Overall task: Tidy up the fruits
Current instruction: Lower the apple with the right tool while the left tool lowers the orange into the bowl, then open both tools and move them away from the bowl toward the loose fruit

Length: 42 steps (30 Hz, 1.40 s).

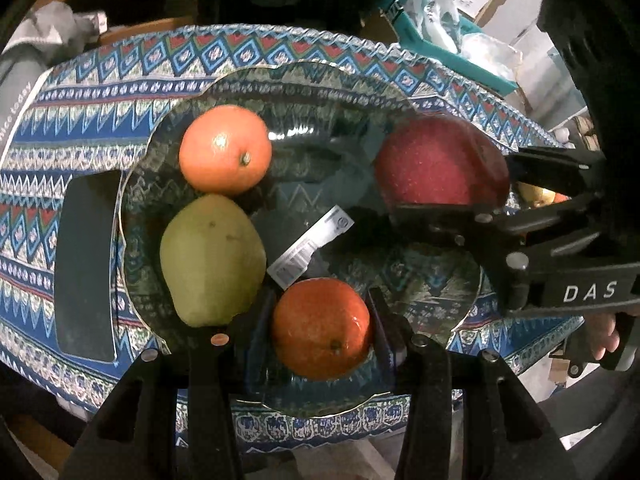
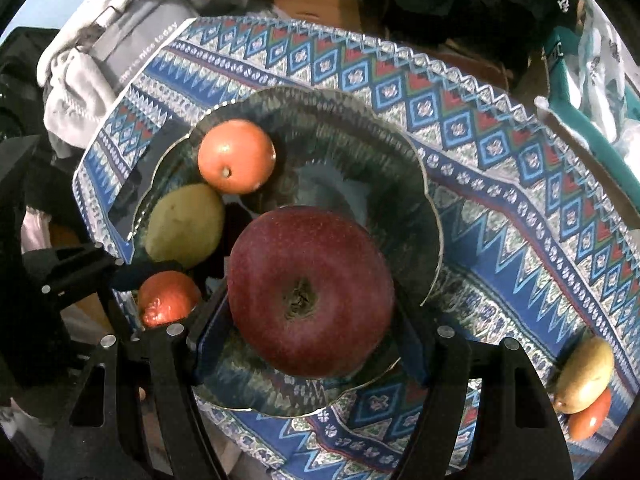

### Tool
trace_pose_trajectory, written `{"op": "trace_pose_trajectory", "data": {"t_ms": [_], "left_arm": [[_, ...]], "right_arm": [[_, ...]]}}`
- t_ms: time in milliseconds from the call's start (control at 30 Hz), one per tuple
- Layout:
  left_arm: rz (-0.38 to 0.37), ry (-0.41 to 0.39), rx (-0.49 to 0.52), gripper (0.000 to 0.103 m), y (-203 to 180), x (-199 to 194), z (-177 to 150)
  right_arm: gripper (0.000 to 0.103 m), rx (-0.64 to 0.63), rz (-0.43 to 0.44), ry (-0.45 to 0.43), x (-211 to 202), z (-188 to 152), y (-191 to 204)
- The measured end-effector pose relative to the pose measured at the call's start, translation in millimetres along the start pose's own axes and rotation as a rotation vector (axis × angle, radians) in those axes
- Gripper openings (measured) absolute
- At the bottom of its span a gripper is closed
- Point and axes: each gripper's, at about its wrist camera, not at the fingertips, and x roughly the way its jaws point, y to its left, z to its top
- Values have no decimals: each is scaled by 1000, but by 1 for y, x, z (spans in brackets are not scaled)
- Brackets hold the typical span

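A clear glass bowl (image 1: 420,292) (image 2: 404,168) sits on a patterned cloth. My left gripper (image 1: 320,332) is shut on an orange (image 1: 320,328), held low over the bowl's near side. My right gripper (image 2: 310,312) is shut on a big red apple (image 2: 310,290) (image 1: 436,160) over the bowl. A second orange (image 1: 225,149) (image 2: 236,156) and a green pear (image 1: 212,258) (image 2: 185,229) lie in the bowl. The held orange (image 2: 168,298) and the left gripper's black frame show at the left of the right wrist view.
The blue patterned cloth (image 2: 520,200) covers the table. A yellow-green pear (image 2: 586,374) and an orange fruit (image 2: 590,416) lie on it at the right. Grey clothing (image 2: 100,52) lies beyond the far left edge. A white label (image 1: 310,246) shows on the bowl's bottom.
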Motion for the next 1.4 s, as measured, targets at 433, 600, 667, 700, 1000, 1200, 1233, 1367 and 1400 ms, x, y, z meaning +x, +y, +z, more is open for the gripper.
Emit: {"op": "trace_pose_trajectory", "data": {"t_ms": [433, 600, 667, 700, 1000, 1200, 1233, 1367, 1400], "left_arm": [[-15, 11, -28, 50, 7, -1, 5], [-16, 23, -23, 50, 5, 0, 3], [-11, 19, -10, 50, 1, -1, 4], [-7, 15, -4, 50, 0, -1, 4], [-19, -18, 12, 52, -7, -11, 8], [-4, -58, 41, 54, -15, -22, 13], [-4, -62, 43, 55, -16, -24, 14], [-15, -79, 48, 55, -22, -32, 17], [-19, -83, 49, 55, -24, -34, 19]], "right_arm": [[73, 10, -6, 18, 7, -6, -4], [70, 45, 17, -1, 1, -6, -11], [70, 58, 22, -9, -2, -5, -12], [70, 58, 22, -12, -3, -5, -12], [70, 55, 4, -71, -29, -5, -15], [70, 32, -31, -122, -53, -7, -13], [70, 26, -43, -129, -57, -8, -13], [70, 4, -90, -150, -70, -14, -12], [70, 4, -97, -154, -74, -16, -13]]}}
